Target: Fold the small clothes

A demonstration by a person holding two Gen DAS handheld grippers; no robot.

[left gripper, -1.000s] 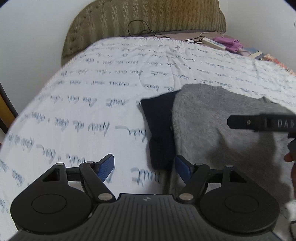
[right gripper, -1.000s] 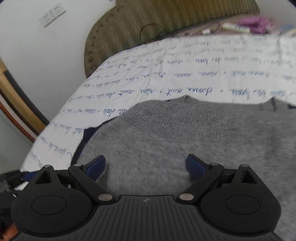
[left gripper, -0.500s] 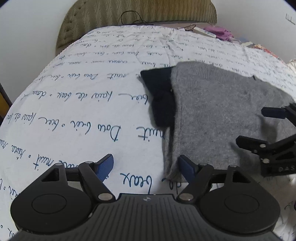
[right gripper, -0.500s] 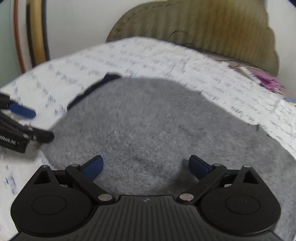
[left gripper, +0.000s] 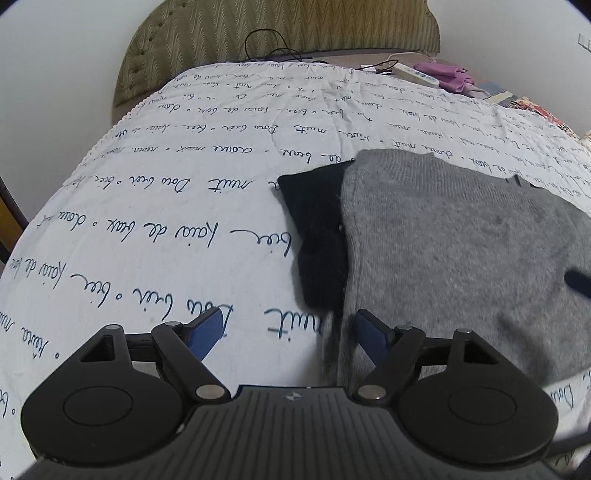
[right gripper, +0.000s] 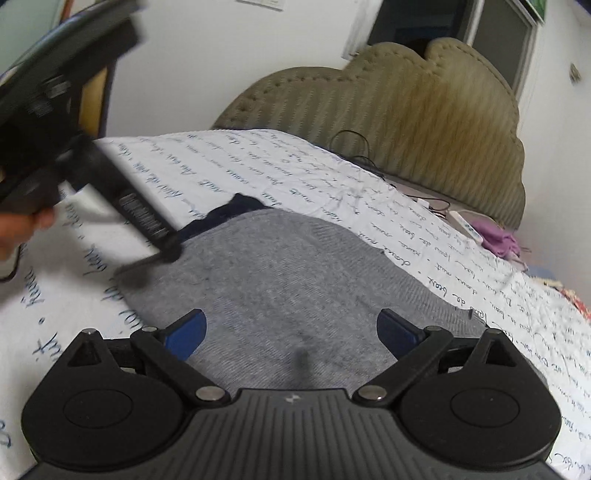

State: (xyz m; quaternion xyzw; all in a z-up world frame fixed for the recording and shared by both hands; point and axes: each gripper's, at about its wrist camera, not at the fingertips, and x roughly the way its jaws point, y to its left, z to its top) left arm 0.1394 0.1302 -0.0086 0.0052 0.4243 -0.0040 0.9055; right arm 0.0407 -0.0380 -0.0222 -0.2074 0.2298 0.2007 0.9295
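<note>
A grey knitted garment lies flat on the bed, over a dark navy garment that sticks out along its left side. My left gripper is open and empty, low over the grey garment's near left corner. My right gripper is open and empty above the grey garment; the navy garment peeks out at its far left. The left gripper shows blurred in the right wrist view, touching or just above the grey garment's left edge. One right fingertip shows at the left wrist view's right edge.
The bed has a white sheet with blue handwriting and an olive padded headboard. At the head of the bed lie a black cable, a white power strip and a purple cloth.
Both grippers have shifted over the grey garment. The right gripper has swung so that it looks toward the headboard, and the left gripper has come closer to the garment's left corner. Both stay open.
</note>
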